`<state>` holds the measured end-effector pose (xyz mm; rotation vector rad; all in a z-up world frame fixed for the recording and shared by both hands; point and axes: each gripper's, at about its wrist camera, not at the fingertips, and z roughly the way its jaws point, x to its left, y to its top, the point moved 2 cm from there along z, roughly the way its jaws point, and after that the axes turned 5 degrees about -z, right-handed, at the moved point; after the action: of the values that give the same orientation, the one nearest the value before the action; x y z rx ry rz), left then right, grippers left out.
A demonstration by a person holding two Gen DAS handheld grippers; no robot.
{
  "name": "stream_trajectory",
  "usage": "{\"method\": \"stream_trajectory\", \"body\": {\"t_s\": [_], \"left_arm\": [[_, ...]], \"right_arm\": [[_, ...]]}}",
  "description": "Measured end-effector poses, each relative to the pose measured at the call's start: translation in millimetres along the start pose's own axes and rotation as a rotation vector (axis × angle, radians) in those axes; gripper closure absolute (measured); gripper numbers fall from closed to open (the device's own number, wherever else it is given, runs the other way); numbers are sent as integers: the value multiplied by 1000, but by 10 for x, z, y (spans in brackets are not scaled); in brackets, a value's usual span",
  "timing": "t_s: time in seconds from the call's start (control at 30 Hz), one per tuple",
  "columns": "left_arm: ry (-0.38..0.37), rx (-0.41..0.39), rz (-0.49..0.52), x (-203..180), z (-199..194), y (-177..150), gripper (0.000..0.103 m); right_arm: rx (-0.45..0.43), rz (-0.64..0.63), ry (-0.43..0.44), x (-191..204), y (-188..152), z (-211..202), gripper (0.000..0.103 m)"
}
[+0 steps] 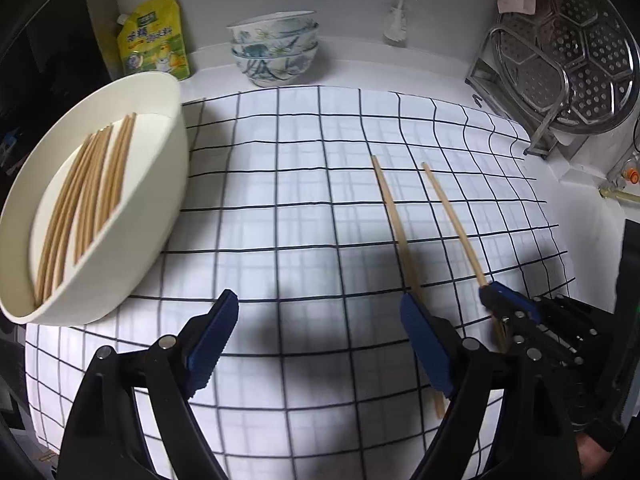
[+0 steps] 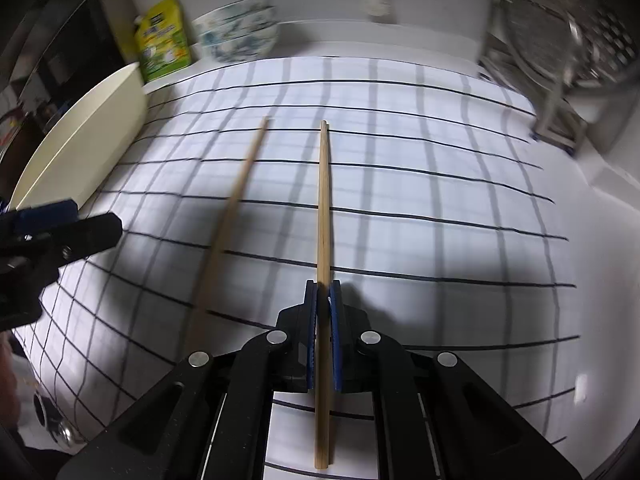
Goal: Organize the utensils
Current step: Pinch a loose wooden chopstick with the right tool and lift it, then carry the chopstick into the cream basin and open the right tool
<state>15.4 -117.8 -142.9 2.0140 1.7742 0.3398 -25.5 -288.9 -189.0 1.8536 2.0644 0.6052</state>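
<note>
My right gripper [image 2: 323, 286] is shut on a wooden chopstick [image 2: 323, 200] that points away over the checked cloth; from the left wrist view that gripper [image 1: 490, 290] sits low at the right, with the chopstick [image 1: 454, 220] sticking out of it. A second chopstick [image 1: 390, 208] lies loose on the cloth, its near end running under the right finger of my left gripper [image 1: 320, 306], which is open with nothing between its pads. At the left stands a cream oval bowl [image 1: 160, 208] holding several chopsticks [image 1: 88, 200].
The white cloth with a black grid [image 1: 280, 200] covers the counter. Against the back wall are stacked patterned bowls [image 1: 274, 48] and a yellow pouch [image 1: 154, 36]. A metal rack with a perforated steamer plate [image 1: 560, 64] stands at the back right.
</note>
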Motion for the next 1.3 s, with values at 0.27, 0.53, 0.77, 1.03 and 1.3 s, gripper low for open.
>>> {"method": "stream_trajectory", "body": {"t_s": [0.27, 0.53, 0.77, 1.03, 1.3], "left_arm": [[9, 22, 3, -206, 351, -58, 19], [11, 38, 5, -302, 469, -32, 19], [39, 35, 20, -349, 539, -30, 17], [67, 11, 37, -424, 565, -21, 21], [-2, 7, 86, -564, 504, 7, 94]], "right_arm": [[-7, 53, -7, -349, -59, -32, 96], [-41, 57, 17, -384, -46, -93, 78], [-35, 33, -4, -425, -29, -37, 70], [-42, -38, -65, -345, -49, -3, 70], [-34, -23, -32, -359, -2, 14, 96]]}}
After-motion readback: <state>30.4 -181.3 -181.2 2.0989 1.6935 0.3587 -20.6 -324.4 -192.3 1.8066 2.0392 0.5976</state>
